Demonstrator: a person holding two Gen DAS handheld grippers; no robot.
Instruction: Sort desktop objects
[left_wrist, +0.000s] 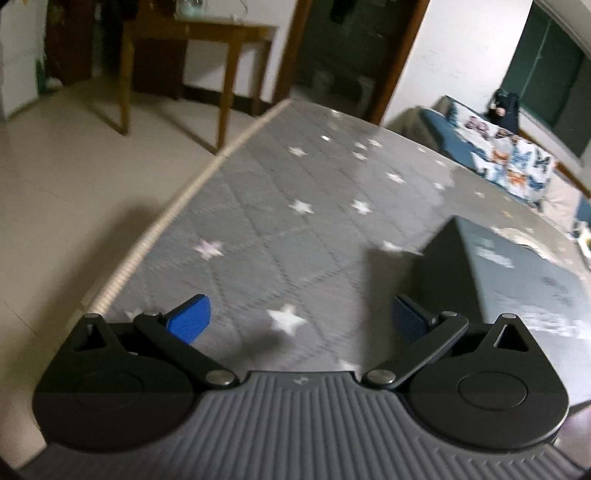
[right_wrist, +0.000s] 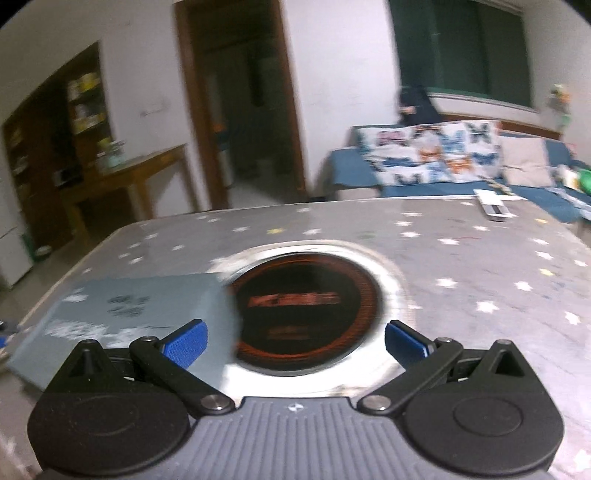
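**Two spread grippers, nothing held, over the star-print surface**

Two grippers hang above the grey surface (left_wrist: 280, 206), and both stand wide apart with nothing between their blue pads. The left gripper (left_wrist: 301, 317) looks along a stretch of quilted-looking grey cloth printed with pale stars; no object lies between its fingers. The right gripper (right_wrist: 295, 341) points straight at a round inset (right_wrist: 306, 310) in the middle of its frame: a dark glossy disc with orange rings and blurred orange lettering, set in a pale metal-looking rim.

The nearest sortable thing is the grey box (left_wrist: 524, 280), flat-topped, matte, with blurred white print on its lid. In the left wrist view it sits in the lower right of the frame, just beyond the right-hand finger. In the right wrist view the same box (right_wrist: 129, 314) fills the lower left, its near right corner just behind the left-hand finger and its edge overlapping the disc's rim. So the box lies between the two grippers, close to both; its long axis seems to run away from the cameras, though blur makes this uncertain. My judgement is that either hand would need to swing inward to straddle it, and the box looks wider than the jaws' spread along its broad face.

A small white remote-like object (right_wrist: 493, 205) lies at the far edge, upper right of the right wrist view, well apart from both grippers.
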